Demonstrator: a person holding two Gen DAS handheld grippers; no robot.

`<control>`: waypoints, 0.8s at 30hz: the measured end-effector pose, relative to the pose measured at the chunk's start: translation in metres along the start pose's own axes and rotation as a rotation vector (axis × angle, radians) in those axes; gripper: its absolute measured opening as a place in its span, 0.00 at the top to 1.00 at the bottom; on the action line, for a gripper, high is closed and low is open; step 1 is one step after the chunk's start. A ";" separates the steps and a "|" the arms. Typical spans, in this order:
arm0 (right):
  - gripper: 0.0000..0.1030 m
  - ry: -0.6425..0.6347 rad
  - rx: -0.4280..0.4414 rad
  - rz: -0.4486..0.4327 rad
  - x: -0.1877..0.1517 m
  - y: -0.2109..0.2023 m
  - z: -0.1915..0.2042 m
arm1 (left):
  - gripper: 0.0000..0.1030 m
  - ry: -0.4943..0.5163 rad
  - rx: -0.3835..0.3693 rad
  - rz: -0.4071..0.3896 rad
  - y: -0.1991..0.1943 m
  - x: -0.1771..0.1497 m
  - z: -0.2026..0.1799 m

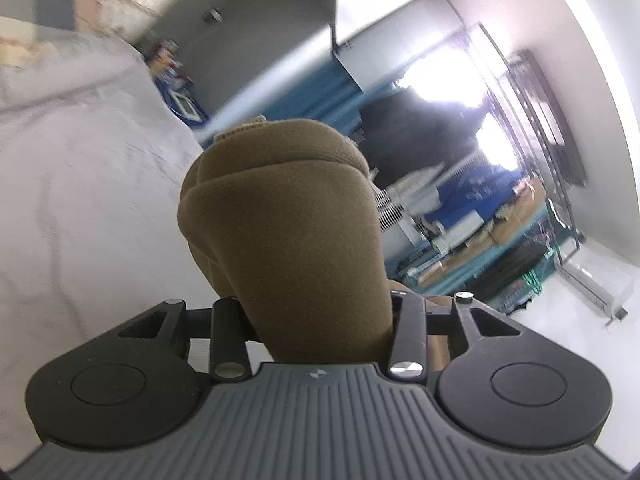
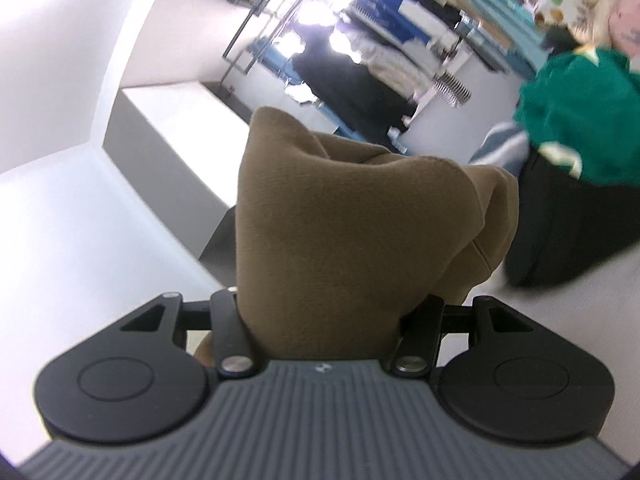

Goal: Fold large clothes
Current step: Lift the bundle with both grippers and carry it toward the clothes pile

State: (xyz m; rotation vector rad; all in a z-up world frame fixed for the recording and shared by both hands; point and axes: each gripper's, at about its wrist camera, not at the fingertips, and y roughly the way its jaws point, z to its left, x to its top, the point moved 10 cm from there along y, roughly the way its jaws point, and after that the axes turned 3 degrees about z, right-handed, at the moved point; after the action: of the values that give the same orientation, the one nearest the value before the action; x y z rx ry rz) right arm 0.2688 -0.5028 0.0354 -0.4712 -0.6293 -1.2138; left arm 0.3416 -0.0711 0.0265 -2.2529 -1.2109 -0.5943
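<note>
A: So, where is the brown cloth now?

B: Up in the air, bunched thick in both your grippers. Your left gripper squeezes one fat wad, partway shut. Your right gripper squeezes another.

A: How will it feel?

B: Soft, floppy and a bit heavy, I think. Hold it near an edge, not a lump. The white bed is beside you.

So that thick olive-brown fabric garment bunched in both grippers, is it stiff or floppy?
Probably floppy: the olive-brown fabric garment bulges in soft rounded folds in the left gripper. It looks fairly thick, so likely bulky. In the right gripper it crumples and droops sideways.
</note>
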 end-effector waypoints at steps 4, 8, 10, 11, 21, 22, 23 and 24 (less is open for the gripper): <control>0.45 -0.005 -0.056 -0.040 0.028 0.001 -0.033 | 0.55 0.014 -0.025 0.058 0.075 -0.014 -0.016; 0.45 -0.005 -0.122 -0.067 0.042 0.001 -0.075 | 0.55 0.021 -0.039 0.124 0.149 -0.040 -0.013; 0.45 -0.001 -0.160 -0.070 0.040 0.002 -0.098 | 0.56 0.021 -0.036 0.159 0.180 -0.055 -0.004; 0.45 0.002 -0.182 -0.067 0.037 0.003 -0.110 | 0.56 0.019 -0.031 0.180 0.198 -0.064 0.002; 0.45 0.083 -0.328 0.005 -0.016 0.002 -0.207 | 0.55 0.060 0.002 0.322 0.273 -0.142 0.089; 0.45 0.086 -0.330 0.011 -0.024 -0.001 -0.213 | 0.55 0.067 -0.008 0.320 0.272 -0.144 0.094; 0.45 0.088 -0.329 0.013 -0.031 -0.005 -0.215 | 0.55 0.077 -0.019 0.321 0.272 -0.147 0.097; 0.45 0.091 -0.325 0.012 -0.037 -0.010 -0.218 | 0.55 0.090 -0.025 0.323 0.273 -0.150 0.099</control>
State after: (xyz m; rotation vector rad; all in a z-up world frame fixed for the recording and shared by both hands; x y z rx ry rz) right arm 0.2932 -0.6192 -0.1512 -0.6860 -0.3506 -1.3248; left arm 0.5114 -0.2330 -0.2006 -2.3483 -0.7768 -0.5785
